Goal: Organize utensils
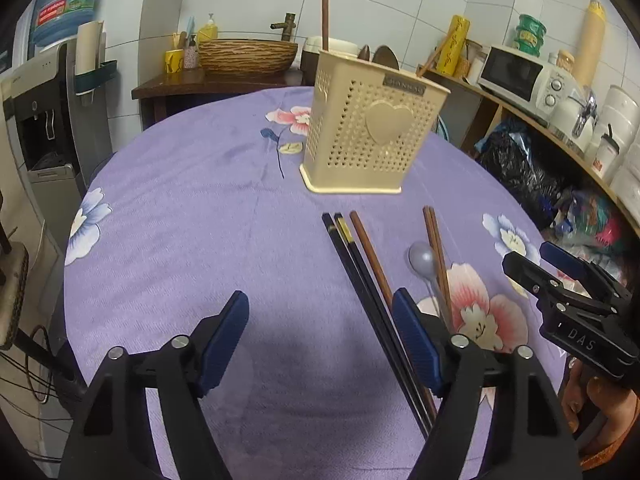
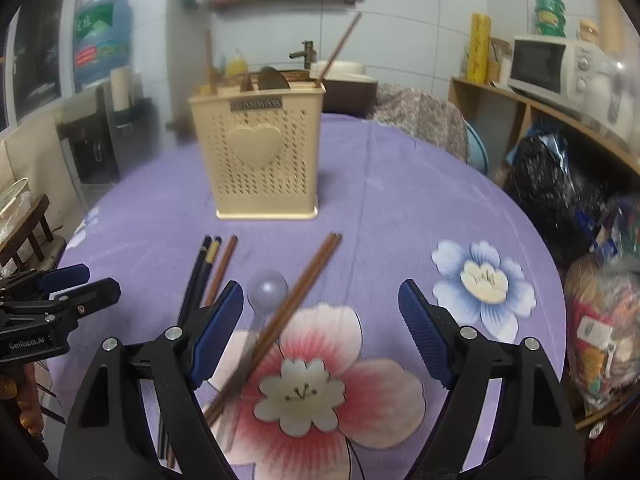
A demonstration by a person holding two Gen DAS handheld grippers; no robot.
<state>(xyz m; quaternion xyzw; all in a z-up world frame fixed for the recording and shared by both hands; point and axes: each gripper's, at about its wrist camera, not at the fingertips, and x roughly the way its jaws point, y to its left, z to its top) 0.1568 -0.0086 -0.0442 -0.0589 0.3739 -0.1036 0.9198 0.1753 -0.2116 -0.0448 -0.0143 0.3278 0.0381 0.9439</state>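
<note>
Round bench (image 1: 180,220) under a purple flowered cloth, with a cream perforated utensil holder (image 1: 368,136) upright toward its far edge, heart on its front face, a few wooden handles and spoon bowls poking out of the top. On the cloth between the holder and the near edge, loose utensils: two black chopsticks (image 1: 360,276) side by side, a single brown chopstick (image 1: 370,252) just beside them on the right, then a pair of brown chopsticks (image 2: 308,280) lying across the handle of a pale plastic spoon (image 2: 267,290), bowl pointing toward the holder. Left gripper (image 1: 320,340) low over the near part of the bench, jaws spread wide and holding nothing, the right-hand finger (image 1: 416,340) close over the black chopsticks, contact impossible to judge. Right gripper (image 2: 320,332) likewise wide open and empty, above the large pink flower print near the near edge, its left-hand finger (image 2: 218,328) just beside the spoon and the crossing brown pair. Each tool visible at the side edge of the other's wrist view, well apart. Behind the far edge, a basket-shaped basin (image 1: 248,56) with a tap; along the right wall, a shelf with a white microwave (image 1: 516,72).
</note>
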